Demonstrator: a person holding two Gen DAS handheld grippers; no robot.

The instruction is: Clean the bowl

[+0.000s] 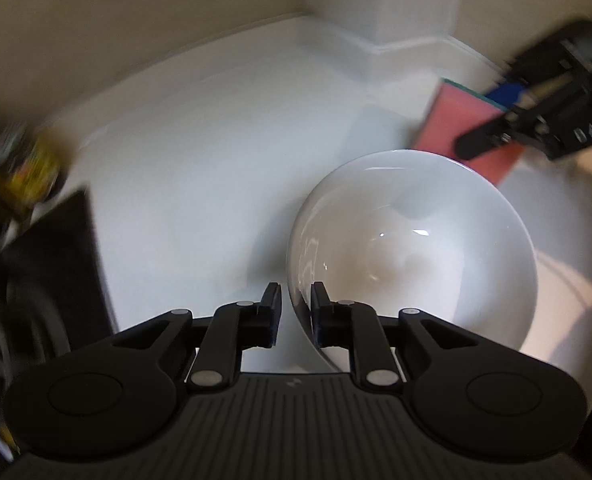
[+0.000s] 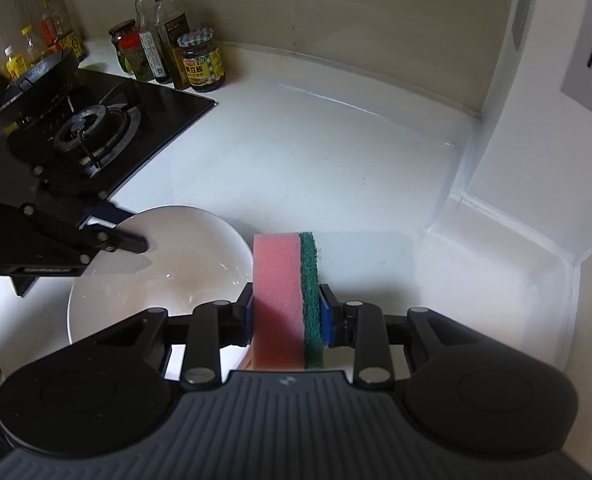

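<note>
A white bowl (image 1: 412, 248) sits on the white counter; it also shows in the right wrist view (image 2: 175, 264). My left gripper (image 1: 293, 300) is shut on the bowl's near rim, one finger outside and one inside. It also shows in the right wrist view (image 2: 123, 232), at the bowl's left rim. My right gripper (image 2: 285, 308) is shut on a pink sponge with a green scouring side (image 2: 285, 280), held upright just right of the bowl. In the left wrist view the sponge (image 1: 452, 120) and right gripper (image 1: 492, 120) are beyond the bowl's far rim.
A black gas hob (image 2: 91, 128) lies left of the bowl, with a dark pan (image 2: 47, 72) on it. Several sauce bottles and jars (image 2: 175, 56) stand at the back wall. A white boxed column (image 2: 536, 128) closes the counter's right side.
</note>
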